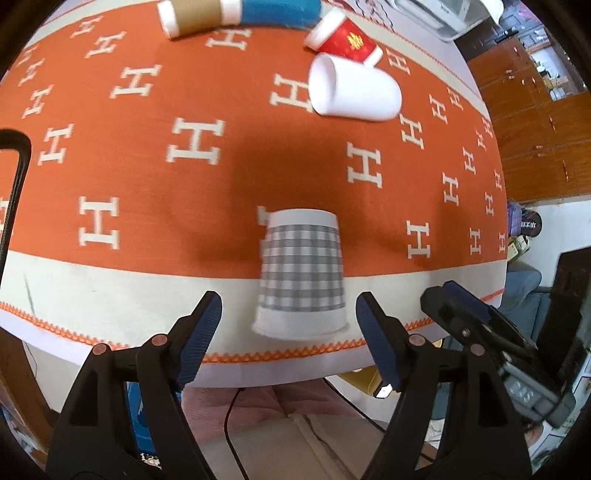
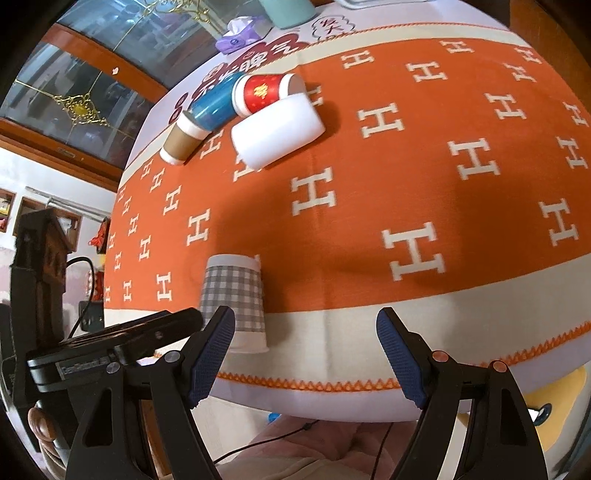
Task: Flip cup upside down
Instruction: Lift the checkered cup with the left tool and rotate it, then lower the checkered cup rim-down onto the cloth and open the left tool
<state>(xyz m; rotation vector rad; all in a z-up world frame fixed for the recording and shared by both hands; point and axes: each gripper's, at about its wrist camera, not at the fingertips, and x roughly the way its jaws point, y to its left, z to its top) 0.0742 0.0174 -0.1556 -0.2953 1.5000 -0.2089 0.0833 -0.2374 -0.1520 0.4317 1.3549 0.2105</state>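
Note:
A grey-and-white checked paper cup (image 1: 302,272) stands upside down, rim down, on the cream border of the orange tablecloth near the table's front edge. My left gripper (image 1: 290,325) is open and empty, its blue pads either side of the cup's rim but not touching it. In the right wrist view the same cup (image 2: 236,295) stands just left of my right gripper (image 2: 306,354), which is open and empty over the front edge. The right gripper also shows in the left wrist view (image 1: 476,321), to the cup's right.
Several cups lie on their sides at the far part of the table: a white one (image 1: 354,92), a red one (image 1: 343,37), a blue one (image 1: 277,13) and a brown one (image 1: 195,16). The orange H-patterned cloth (image 1: 147,155) covers the table. A purple tissue pack (image 2: 238,37) lies far back.

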